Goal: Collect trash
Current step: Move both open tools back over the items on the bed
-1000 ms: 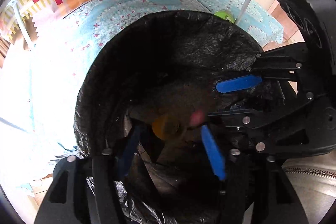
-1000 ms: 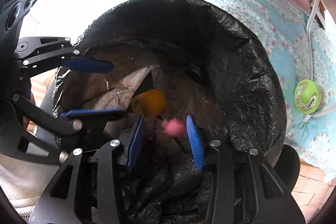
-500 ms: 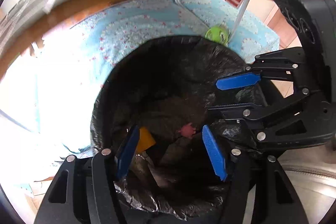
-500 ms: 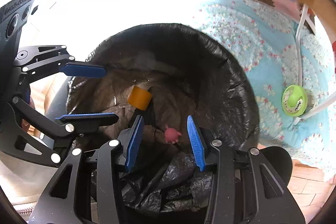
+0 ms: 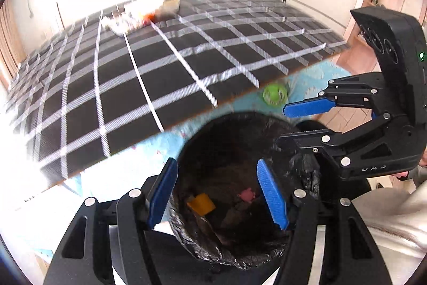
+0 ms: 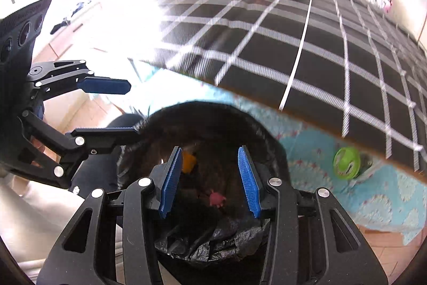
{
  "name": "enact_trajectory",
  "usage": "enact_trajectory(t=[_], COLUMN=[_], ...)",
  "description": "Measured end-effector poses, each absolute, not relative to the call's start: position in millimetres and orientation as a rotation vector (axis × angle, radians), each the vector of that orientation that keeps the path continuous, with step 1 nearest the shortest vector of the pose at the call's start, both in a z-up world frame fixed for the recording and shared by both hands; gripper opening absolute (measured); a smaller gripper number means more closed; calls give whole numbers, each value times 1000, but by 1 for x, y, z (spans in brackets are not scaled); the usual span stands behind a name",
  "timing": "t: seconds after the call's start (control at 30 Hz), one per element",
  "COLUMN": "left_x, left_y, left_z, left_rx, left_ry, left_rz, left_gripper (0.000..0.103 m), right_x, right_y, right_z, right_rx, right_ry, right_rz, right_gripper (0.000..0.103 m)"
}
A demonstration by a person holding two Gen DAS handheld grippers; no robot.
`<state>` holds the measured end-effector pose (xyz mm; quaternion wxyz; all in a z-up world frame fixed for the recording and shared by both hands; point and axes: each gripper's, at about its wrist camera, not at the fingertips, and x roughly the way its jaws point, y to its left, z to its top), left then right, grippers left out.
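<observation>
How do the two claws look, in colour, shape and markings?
Both are alike. The left claw and right claw have black slotted plastic frames with silver rivets, and flat ribbed blue pads. The right claw's black housing carries round holes and a small green light.

We are seeing the round black-lined trash bin (image 5: 240,253) gaping unobstructed below both spread jaws; the black-and-white checked bed (image 5: 160,66) is overhanging just beyond its rim, and a green round container (image 6: 347,163) is sitting under that edge.

Crinkled glossy black plastic bin liner (image 5: 301,172); woven checked cloth bedspread (image 5: 160,66); matt tongs.
</observation>
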<state>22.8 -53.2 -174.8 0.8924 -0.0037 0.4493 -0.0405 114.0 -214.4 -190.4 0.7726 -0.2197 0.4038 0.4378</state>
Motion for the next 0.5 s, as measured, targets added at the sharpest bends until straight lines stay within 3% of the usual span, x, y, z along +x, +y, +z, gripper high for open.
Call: enact_trajectory(t=[0.5], left_x=[57], left_y=[-24], left_z=[-109], left_rx=[1], left_ry=[786], left_rz=[-27], left_gripper=[60], right_x=[138], right_y=[-194], right_z=[-114], right_rx=[-443], right_ry=[707], right_rz=[964], right_gripper=[43])
